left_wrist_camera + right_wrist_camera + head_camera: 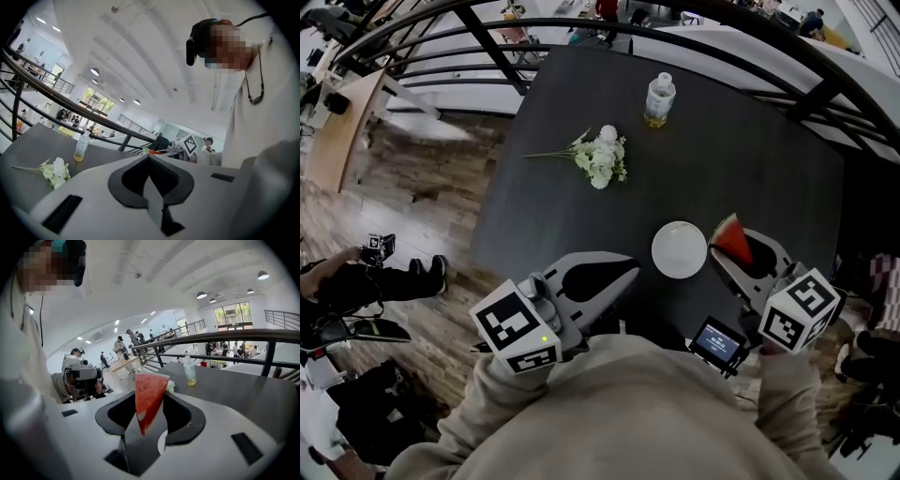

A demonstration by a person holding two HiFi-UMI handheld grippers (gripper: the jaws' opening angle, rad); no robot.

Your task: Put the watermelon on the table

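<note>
A red wedge of watermelon (731,238) with a thin green rind stands upright between the jaws of my right gripper (737,247), which is shut on it above the near right part of the dark table (750,150). The right gripper view shows the slice (148,398) point down, pinched in my right gripper (149,404). My left gripper (624,268) hovers over the table's near edge, left of a white plate, with its tips together and nothing in them. In its own view my left gripper (149,157) is likewise shut and empty.
A round white plate (680,249) lies just left of the slice. A bunch of white flowers (600,157) lies mid-table and a bottle of yellow drink (659,99) stands at the far edge. Black railings curve behind the table. A seated person (356,281) is on the floor at left.
</note>
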